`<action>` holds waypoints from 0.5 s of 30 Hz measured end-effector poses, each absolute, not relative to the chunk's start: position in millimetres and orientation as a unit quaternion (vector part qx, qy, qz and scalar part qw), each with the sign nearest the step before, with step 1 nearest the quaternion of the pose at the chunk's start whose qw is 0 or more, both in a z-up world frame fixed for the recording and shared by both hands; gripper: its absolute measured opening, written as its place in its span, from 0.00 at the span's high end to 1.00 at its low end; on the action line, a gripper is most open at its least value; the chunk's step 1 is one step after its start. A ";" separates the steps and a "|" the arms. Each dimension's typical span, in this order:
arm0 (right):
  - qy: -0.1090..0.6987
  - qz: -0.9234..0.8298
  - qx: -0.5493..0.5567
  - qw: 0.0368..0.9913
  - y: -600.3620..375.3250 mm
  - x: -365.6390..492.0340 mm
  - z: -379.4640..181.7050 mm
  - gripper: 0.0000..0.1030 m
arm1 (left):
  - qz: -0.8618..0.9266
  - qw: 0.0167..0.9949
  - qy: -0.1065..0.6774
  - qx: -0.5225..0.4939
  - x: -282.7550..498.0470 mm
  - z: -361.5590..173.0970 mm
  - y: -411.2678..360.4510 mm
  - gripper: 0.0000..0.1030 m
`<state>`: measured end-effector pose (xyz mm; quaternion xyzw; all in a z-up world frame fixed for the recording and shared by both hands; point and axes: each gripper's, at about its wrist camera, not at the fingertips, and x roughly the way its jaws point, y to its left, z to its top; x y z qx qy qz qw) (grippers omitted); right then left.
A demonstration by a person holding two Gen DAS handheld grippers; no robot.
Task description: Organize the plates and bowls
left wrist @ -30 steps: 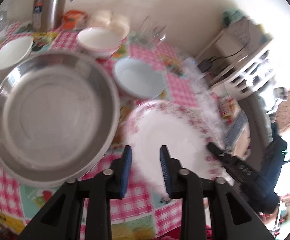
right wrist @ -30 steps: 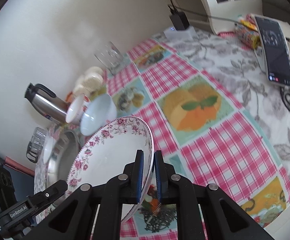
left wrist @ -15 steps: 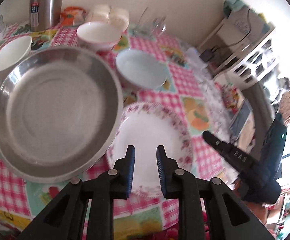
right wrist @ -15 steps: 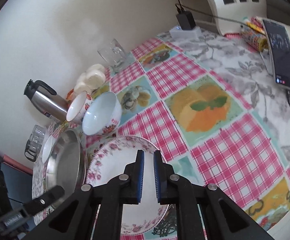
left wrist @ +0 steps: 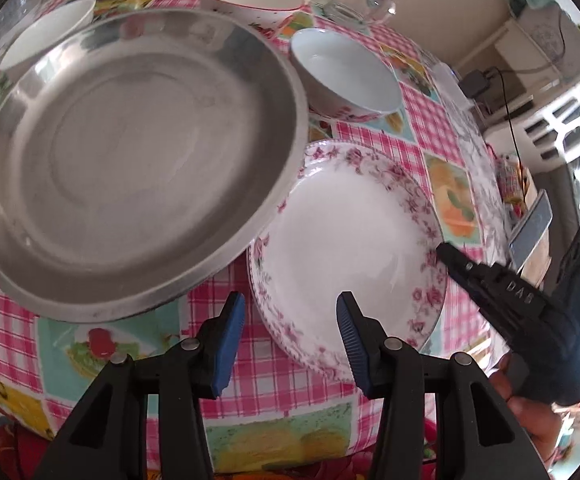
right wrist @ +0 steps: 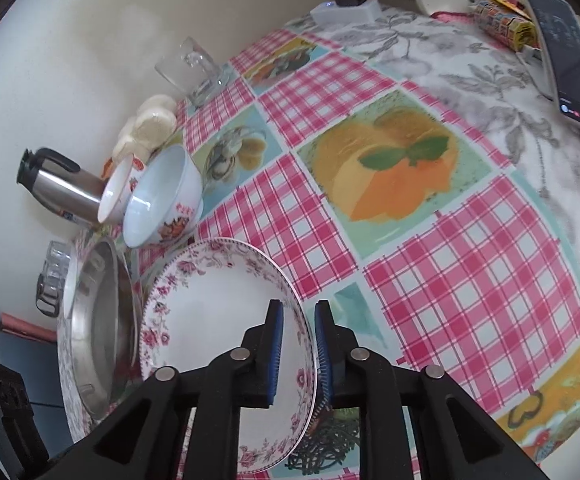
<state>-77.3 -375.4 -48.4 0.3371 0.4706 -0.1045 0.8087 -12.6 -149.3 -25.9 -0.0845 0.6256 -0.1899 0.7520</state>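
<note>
The desk (right wrist: pixel 470 280) wears a pink checked cloth with fruit pictures. A large steel pan (left wrist: pixel 130 152) sits on it, its rim overlapping the floral plate (left wrist: pixel 350 240) lying flat just beside it. A pale blue bowl (left wrist: pixel 346 76) stands behind the plate. The left tongs (left wrist: pixel 290 320) have just been opening and hang clear above the plate's near edge, gripping nothing. The right tongs (right wrist: pixel 298 344) have just parted slightly, their pads straddling the plate's rim without pressing on it.
</note>
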 end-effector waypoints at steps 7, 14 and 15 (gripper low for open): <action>0.485 -0.095 0.323 0.807 -371.1 -64.1 -60.2 0.80 | -0.172 0.757 0.625 -0.084 -6.0 -39.6 -154.9 0.64; 0.491 -0.091 0.310 0.809 -366.1 -50.9 -67.1 0.82 | -0.156 0.754 0.629 -0.107 3.8 -54.7 -151.9 0.78; 0.493 -0.091 0.311 0.808 -366.6 -50.0 -68.9 0.82 | -0.155 0.752 0.630 -0.115 5.3 -57.2 -150.0 0.80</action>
